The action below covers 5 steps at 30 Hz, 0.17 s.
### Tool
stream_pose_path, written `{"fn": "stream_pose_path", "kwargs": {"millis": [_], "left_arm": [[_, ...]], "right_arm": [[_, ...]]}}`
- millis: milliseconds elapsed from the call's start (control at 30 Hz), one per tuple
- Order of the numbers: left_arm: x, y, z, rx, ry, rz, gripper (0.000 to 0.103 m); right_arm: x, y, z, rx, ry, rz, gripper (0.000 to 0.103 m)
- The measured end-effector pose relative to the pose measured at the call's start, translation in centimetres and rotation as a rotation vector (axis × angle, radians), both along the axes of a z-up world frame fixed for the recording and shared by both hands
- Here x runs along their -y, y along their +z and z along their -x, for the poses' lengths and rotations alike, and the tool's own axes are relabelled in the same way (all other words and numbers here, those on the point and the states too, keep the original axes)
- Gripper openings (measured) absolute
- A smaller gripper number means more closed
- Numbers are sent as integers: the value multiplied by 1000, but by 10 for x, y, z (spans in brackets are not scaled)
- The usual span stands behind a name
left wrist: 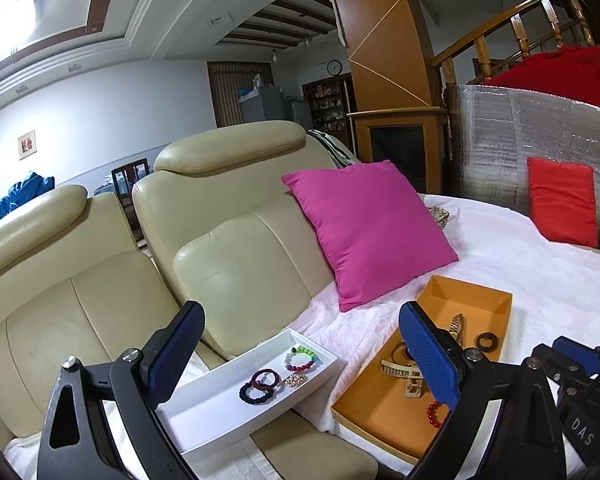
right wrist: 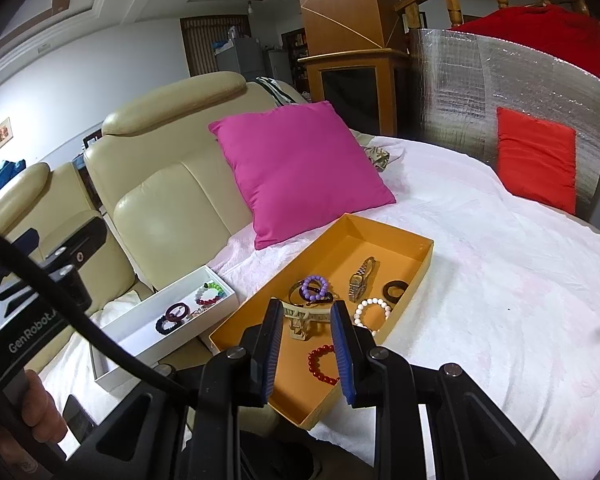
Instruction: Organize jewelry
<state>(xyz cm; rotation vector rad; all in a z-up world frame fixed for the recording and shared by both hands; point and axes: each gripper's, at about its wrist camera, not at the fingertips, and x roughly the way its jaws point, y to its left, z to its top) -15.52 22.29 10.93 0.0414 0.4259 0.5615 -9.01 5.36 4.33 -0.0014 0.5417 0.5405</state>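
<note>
1. Cream sofa (left wrist: 100,280) fills the left of the frame; one pink cushion (right wrist: 300,168) leans at centre.
2. Orange tray (right wrist: 404,240), centre: one watch (right wrist: 360,276), one hair clip (right wrist: 304,320), purple, white and red bead bracelets, one dark ring.
3. White tray (right wrist: 140,320), lower left: seemingly three bracelets and a brooch.
4. Left claw (left wrist: 300,360) gapes wide, empty; its body reads "GenRobot".
5. Right claw (right wrist: 308,344), partly open, empty, hovers over the clip.

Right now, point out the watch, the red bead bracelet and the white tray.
watch (right wrist: 361,277), right wrist view, on its dial.
red bead bracelet (right wrist: 316,364), right wrist view, on the beads of its left side.
white tray (left wrist: 204,420), left wrist view, on its bare floor.
</note>
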Motion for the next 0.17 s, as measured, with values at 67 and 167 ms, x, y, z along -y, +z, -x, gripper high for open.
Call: {"fn": "stream_pose_path", "kwargs": {"millis": [67,167], "left_arm": [[12,-1,-10,-4,-37,-14,98],[52,-8,-39,-32,-157,-16,98]], "right_arm": [[5,-1,-7,-4,-6,-9,28],[33,-2,-24,-15,-44,-48,28]]}}
